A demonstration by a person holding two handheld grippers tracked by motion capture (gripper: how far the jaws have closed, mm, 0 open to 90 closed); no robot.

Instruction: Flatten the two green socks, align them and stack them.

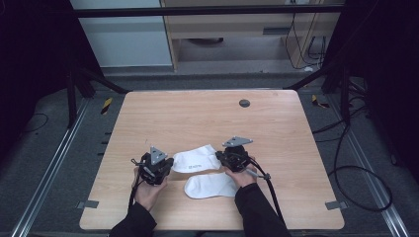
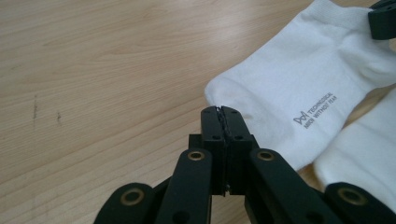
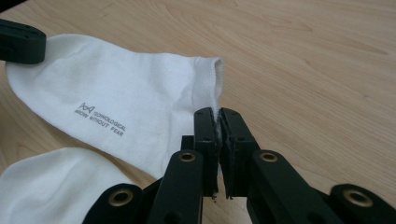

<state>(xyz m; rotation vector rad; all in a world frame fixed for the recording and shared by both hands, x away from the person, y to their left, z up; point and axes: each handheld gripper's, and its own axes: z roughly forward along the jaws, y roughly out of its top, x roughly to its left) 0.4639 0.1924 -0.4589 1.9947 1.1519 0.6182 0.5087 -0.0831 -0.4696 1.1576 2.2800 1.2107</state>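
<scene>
On the table [image 1: 197, 113], two white socks [image 1: 196, 159].

From above the near edge we look toward twelve o'clock over the table [image 1: 207, 111]. Both gripper views sit low and close, facing inward, sharing the printed sock [image 2: 299, 74] [image 3: 116, 102].

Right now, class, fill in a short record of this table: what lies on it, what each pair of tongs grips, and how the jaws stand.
surface: wooden table
items: two white socks, a printed sock and a plain sock nearer the person
left tongs: jaws shut on the printed sock's toe end
right tongs: jaws shut on the printed sock's cuff edge
plain sock: lies flat, ungripped
other: dark round disc near the far edge
</scene>
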